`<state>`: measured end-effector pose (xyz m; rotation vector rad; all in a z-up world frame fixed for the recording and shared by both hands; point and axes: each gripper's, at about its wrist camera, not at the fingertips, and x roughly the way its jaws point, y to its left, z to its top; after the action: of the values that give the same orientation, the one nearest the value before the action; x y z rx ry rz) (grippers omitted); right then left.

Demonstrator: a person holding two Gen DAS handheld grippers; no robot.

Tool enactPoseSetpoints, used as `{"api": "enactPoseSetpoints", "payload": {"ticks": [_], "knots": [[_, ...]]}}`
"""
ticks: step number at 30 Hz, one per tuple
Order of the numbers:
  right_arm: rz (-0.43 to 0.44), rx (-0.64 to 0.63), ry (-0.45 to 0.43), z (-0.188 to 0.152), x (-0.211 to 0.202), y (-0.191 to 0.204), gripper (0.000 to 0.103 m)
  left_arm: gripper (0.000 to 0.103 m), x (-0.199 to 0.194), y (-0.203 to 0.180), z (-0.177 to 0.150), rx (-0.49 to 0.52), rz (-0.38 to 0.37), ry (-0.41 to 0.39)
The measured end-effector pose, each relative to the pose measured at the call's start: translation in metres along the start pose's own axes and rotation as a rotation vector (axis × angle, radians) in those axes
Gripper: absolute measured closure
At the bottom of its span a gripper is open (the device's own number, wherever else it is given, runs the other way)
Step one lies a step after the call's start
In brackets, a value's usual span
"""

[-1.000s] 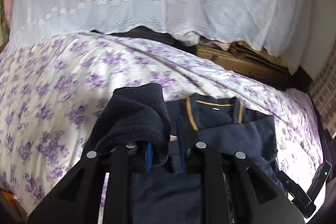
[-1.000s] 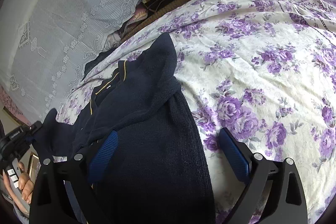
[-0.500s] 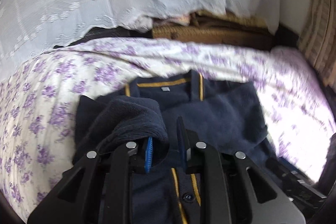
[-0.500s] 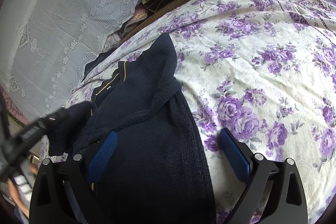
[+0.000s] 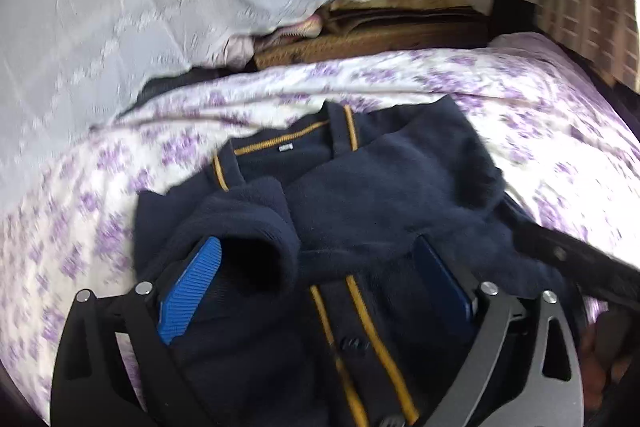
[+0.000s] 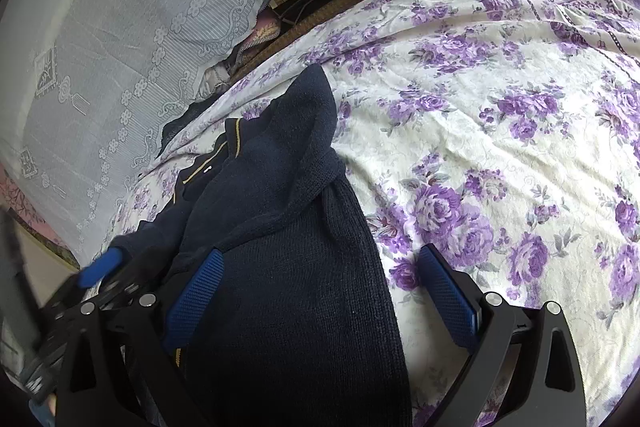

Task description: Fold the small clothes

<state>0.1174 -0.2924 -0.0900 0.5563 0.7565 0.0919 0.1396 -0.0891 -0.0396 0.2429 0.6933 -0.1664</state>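
Lying: navy cardigan with yellow trim, on the floral bedspread, sleeves folded in.
Left gripper: jaws just sprung wide; sleeve cuff slumps against the left pad, unpressed.
Right gripper: spread wide over the cardigan's edge, nothing pinched.
Behind: white lace cloth draped over stacked things.

Matt knitted cardigan, cotton bedsheet
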Motion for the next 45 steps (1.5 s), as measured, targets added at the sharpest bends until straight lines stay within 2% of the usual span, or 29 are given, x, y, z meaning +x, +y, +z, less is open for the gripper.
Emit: {"api": "enactPoseSetpoints", "payload": {"ticks": [3,7,10,13,16,17,19,22,26,29,31,32,33,35,36,37,39,42,44,45], "knots": [[-0.005,-0.005,0.000,0.000,0.000,0.000,0.005,0.004,-0.024,0.021,0.001,0.006,0.055,-0.064],[-0.022,-0.025,0.000,0.000,0.000,0.003,0.005,0.004,-0.037,0.076,0.003,-0.113,0.155,-0.096],[-0.030,-0.046,-0.007,0.000,-0.001,0.006,0.006,0.004,-0.010,0.123,-0.001,-0.225,0.252,-0.004],[-0.016,-0.105,-0.027,-0.002,-0.007,0.017,0.011,0.004,0.026,0.159,-0.019,-0.321,0.279,0.096],[-0.005,-0.253,-0.057,-0.010,-0.015,0.046,0.012,0.004,0.056,0.183,-0.044,-0.396,0.247,0.168],[0.000,-0.324,-0.070,-0.015,-0.018,0.060,0.014,0.004,0.065,0.189,-0.047,-0.423,0.208,0.199],[0.030,-0.458,-0.083,-0.029,-0.024,0.087,0.015,0.004,0.069,0.195,-0.050,-0.452,0.160,0.209],[0.018,-0.621,-0.103,-0.045,-0.025,0.126,0.015,0.004,0.068,0.194,-0.051,-0.450,0.159,0.208],[-0.048,-0.933,-0.100,-0.078,-0.001,0.202,0.016,0.004,0.057,0.191,-0.049,-0.433,0.191,0.175],[-0.076,-1.071,-0.043,-0.094,0.033,0.240,0.029,0.004,0.050,0.187,-0.043,-0.404,0.195,0.154],[-0.093,-1.122,-0.009,-0.100,0.055,0.255,0.043,0.004,0.049,0.186,-0.040,-0.388,0.193,0.156],[-0.109,-1.142,0.002,-0.102,0.064,0.258,0.044,0.004,0.050,0.186,-0.039,-0.385,0.202,0.159],[-0.119,-1.154,0.005,-0.104,0.070,0.260,0.045,0.004,0.051,0.187,-0.039,-0.385,0.209,0.163],[-0.124,-1.158,0.028,-0.102,0.080,0.260,0.067,0.004,0.056,0.191,-0.039,-0.394,0.216,0.181],[-0.120,-1.143,0.042,-0.100,0.082,0.258,0.095,0.004,0.059,0.192,-0.039,-0.402,0.213,0.188],[-0.121,-1.110,0.038,-0.094,0.083,0.254,0.103,0.004,0.060,0.194,-0.040,-0.409,0.210,0.191],[-0.089,-1.034,0.007,-0.086,0.073,0.247,0.103,0.004,0.060,0.196,-0.041,-0.421,0.200,0.194],[-0.009,-0.814,-0.030,-0.053,0.049,0.218,0.103,0.004,0.055,0.195,-0.040,-0.422,0.218,0.177],[0.015,-0.686,-0.055,-0.036,0.037,0.195,0.103,0.004,0.053,0.193,-0.038,-0.413,0.217,0.170],[0.040,-0.668,-0.079,-0.032,0.030,0.188,0.099,0.004,0.053,0.191,-0.038,-0.407,0.220,0.170]]}}
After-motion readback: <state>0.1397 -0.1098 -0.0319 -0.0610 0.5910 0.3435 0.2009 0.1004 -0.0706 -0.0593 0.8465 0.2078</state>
